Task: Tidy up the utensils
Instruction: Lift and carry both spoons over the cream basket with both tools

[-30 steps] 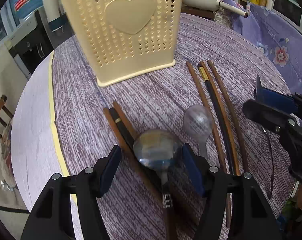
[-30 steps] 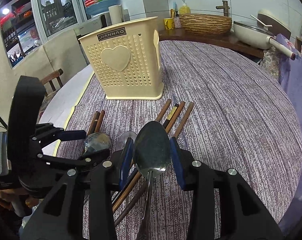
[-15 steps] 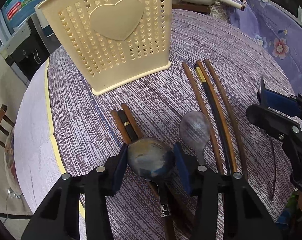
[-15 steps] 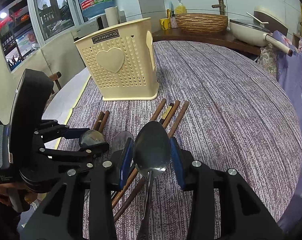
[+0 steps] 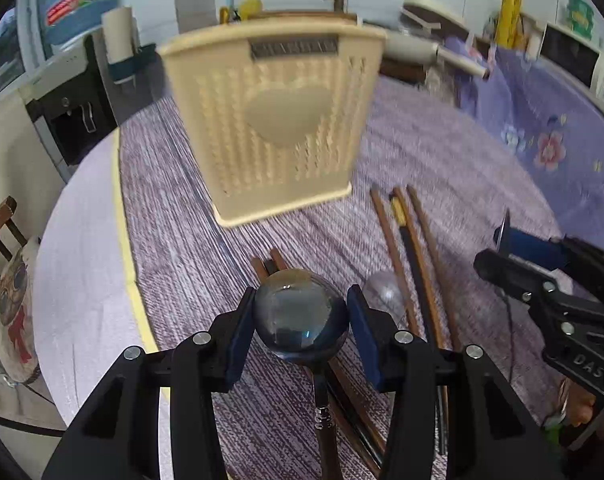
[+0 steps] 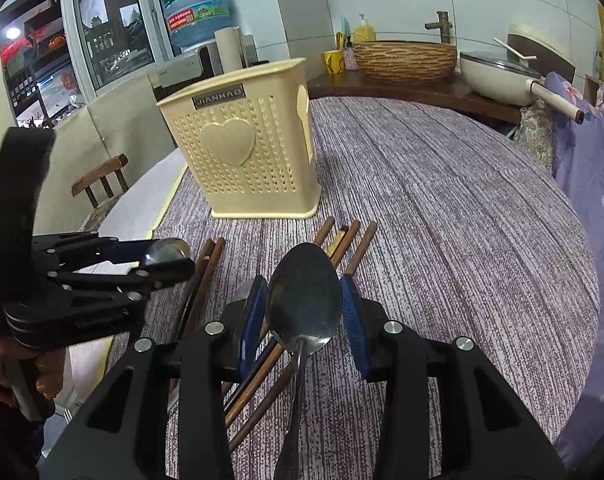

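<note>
We have both spoons gripped: the left gripper (image 5: 300,322) has just closed on the round, dark-handled ladle spoon (image 5: 300,316), the right gripper (image 6: 303,312) clamps the oval steel spoon (image 6: 304,296). Next, we judge, both go into the cream perforated plastic holder (image 6: 246,148) at the far bench (image 6: 441,208).

Left claw (image 5: 300,325) clamping round ladle (image 5: 300,319), blurred caddy (image 5: 272,124)

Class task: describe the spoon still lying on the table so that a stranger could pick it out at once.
Find the cream basket on the purple tablecloth. In front of it lie long chopsticks. The loose spoon rests bowl-up beside them, just right of the left hand-held gripper. Unlike the other two spoons, no gripper holds it.
</note>
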A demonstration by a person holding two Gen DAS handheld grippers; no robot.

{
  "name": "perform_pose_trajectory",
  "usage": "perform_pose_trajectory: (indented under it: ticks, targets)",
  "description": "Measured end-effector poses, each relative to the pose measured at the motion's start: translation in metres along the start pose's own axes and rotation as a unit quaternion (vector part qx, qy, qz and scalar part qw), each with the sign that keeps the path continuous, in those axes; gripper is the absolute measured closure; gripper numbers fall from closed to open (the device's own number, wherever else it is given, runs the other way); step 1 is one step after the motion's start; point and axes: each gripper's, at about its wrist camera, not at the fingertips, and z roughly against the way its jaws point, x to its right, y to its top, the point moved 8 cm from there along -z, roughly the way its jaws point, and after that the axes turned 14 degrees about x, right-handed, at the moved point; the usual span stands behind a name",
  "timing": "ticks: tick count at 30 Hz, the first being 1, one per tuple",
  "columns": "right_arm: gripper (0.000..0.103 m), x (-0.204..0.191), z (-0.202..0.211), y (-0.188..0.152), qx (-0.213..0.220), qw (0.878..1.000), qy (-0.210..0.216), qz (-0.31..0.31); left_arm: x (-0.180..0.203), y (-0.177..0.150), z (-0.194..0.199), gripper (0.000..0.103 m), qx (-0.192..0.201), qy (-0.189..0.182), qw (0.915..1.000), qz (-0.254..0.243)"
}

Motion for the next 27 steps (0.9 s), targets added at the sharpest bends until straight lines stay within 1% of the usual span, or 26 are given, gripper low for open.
perform_pose_trajectory:
  ticks: [5, 10, 13, 18, 27]
  targets:
    - [0.065, -0.005, 0.013, 0.015, 0.022, 1.000, 0.006, 0.007, -0.012, 0.017, 0.034, 0.057, 0.065, 0.016, 0.9977, 0.014]
    - [0.065, -0.011, 0.025, 0.024, 0.039, 0.999, 0.011, 0.014, -0.016, 0.026, 0.058, 0.057, 0.103, 0.022, 0.9942, 0.024]
    - [0.065, -0.013, 0.029, 0.028, 0.042, 0.999, 0.014, 0.013, -0.022, 0.028, 0.066, 0.058, 0.118, 0.027, 0.9920, 0.035]
    - [0.065, -0.017, 0.032, 0.028, 0.043, 0.999, 0.018, 0.020, -0.029, 0.027, 0.072, 0.058, 0.129, 0.028, 0.9896, 0.058]
    - [0.065, -0.025, 0.036, 0.036, 0.054, 0.998, 0.034, 0.026, -0.033, 0.033, 0.084, 0.058, 0.153, 0.028, 0.9859, 0.061]
